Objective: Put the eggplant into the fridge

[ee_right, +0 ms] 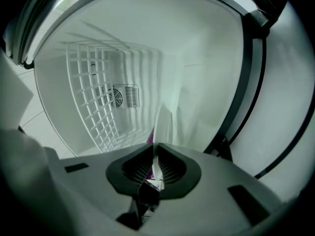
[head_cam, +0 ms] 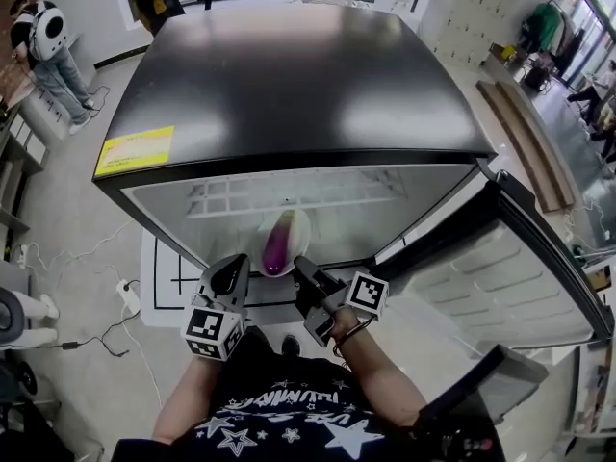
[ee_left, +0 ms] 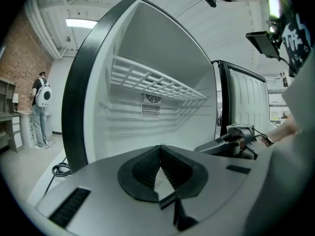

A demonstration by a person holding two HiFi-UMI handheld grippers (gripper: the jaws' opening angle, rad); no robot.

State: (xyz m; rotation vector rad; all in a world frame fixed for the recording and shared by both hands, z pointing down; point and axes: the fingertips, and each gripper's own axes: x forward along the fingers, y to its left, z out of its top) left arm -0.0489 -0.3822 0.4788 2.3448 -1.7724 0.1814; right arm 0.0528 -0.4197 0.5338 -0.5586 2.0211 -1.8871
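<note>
The eggplant (head_cam: 276, 245), purple and glossy, lies on a white plate (head_cam: 292, 227) at the mouth of the open fridge (head_cam: 289, 85), below the front edge of its black top and lower than the white wire shelf (head_cam: 289, 193). No view shows whether the plate rests on anything inside. The right gripper (head_cam: 304, 273) has its jaws clamped on the plate's near rim. In the right gripper view the thin white plate (ee_right: 164, 124) stands edge-on between the ribbed pads of the right gripper (ee_right: 153, 154), with a sliver of purple eggplant (ee_right: 153, 133) beside it. The left gripper (head_cam: 228, 275) sits just beside the plate on its left. In the left gripper view the left gripper (ee_left: 158, 151) has its jaws together at the tips with nothing between them. Past the jaws the white fridge interior shows a wire shelf (ee_left: 152, 82) and a round vent (ee_left: 151, 98) on the back wall. The fridge door (head_cam: 500, 287) stands wide open to the right, its ribbed white inner lining facing up. A yellow label (head_cam: 135, 149) sits on the front left corner of the fridge top. Far back on the left a person (head_cam: 43, 41) stands with a white backpack.
</note>
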